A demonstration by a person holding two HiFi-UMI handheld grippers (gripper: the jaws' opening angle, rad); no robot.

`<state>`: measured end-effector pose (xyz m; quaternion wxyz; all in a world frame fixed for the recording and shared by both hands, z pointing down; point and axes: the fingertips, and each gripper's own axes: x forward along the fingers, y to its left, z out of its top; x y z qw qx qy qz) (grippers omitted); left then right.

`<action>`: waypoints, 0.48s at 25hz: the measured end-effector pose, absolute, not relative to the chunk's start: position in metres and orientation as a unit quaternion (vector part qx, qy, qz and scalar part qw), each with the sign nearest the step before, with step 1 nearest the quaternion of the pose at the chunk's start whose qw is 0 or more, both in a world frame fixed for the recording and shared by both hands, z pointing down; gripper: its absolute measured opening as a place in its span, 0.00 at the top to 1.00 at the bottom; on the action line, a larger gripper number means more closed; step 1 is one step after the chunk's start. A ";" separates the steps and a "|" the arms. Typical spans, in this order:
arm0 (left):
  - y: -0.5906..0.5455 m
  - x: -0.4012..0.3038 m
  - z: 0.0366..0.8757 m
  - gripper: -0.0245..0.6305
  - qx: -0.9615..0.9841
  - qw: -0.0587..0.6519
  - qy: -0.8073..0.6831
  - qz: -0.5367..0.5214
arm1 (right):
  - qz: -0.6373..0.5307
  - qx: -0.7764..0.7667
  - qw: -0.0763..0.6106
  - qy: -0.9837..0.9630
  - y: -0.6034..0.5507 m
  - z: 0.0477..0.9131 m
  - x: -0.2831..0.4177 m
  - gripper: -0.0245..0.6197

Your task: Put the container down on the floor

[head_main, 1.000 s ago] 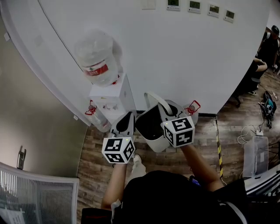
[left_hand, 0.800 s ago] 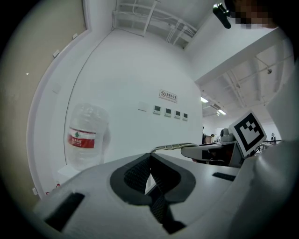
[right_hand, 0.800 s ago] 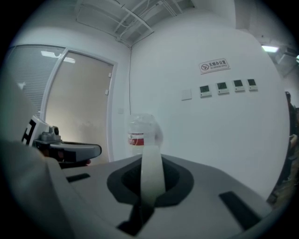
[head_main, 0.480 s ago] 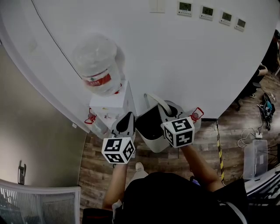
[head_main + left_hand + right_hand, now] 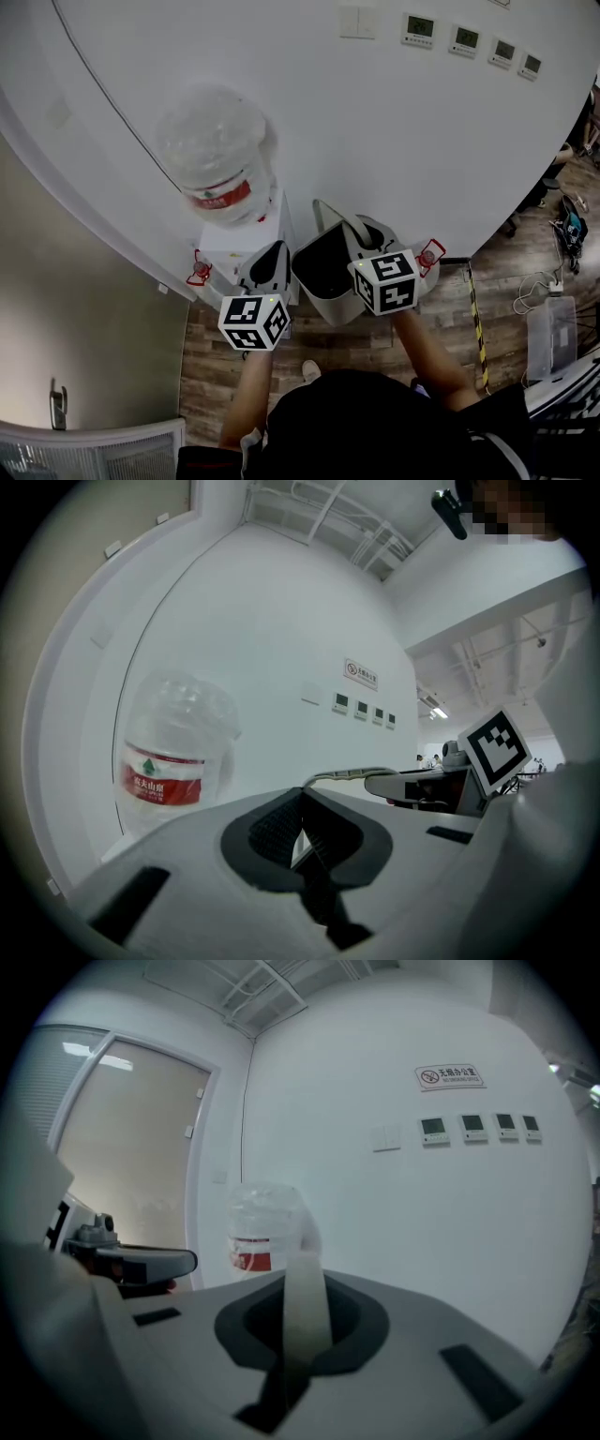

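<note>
Container, a white bin with a dark inside, hangs above the wood floor, near the white wall and just right of the water dispenser with its big bottle. The right gripper is clamped on the pale handle, and the left gripper, jaws nearly together, pinches a thin pale edge at the container's left rim.

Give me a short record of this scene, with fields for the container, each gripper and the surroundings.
Container: grey bin, hanging by its handle, not yet on the floor
Right gripper: jaws shut on the handle
Left gripper: jaws together, beside the bin
Nearby: water dispenser with bottle, against the white wall
</note>
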<state>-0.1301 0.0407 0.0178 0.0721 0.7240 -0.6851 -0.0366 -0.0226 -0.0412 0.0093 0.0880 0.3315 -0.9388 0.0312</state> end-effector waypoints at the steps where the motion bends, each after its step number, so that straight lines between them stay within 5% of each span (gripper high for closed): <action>1: 0.037 -0.135 0.019 0.94 0.726 0.073 -0.683 -0.037 | 0.032 0.335 0.089 -0.937 -0.044 0.010 -0.027 0.92; 12: 0.013 -0.183 0.030 0.94 0.750 0.091 -0.654 -0.037 | 0.045 0.373 0.101 -0.921 -0.063 0.021 -0.068 0.92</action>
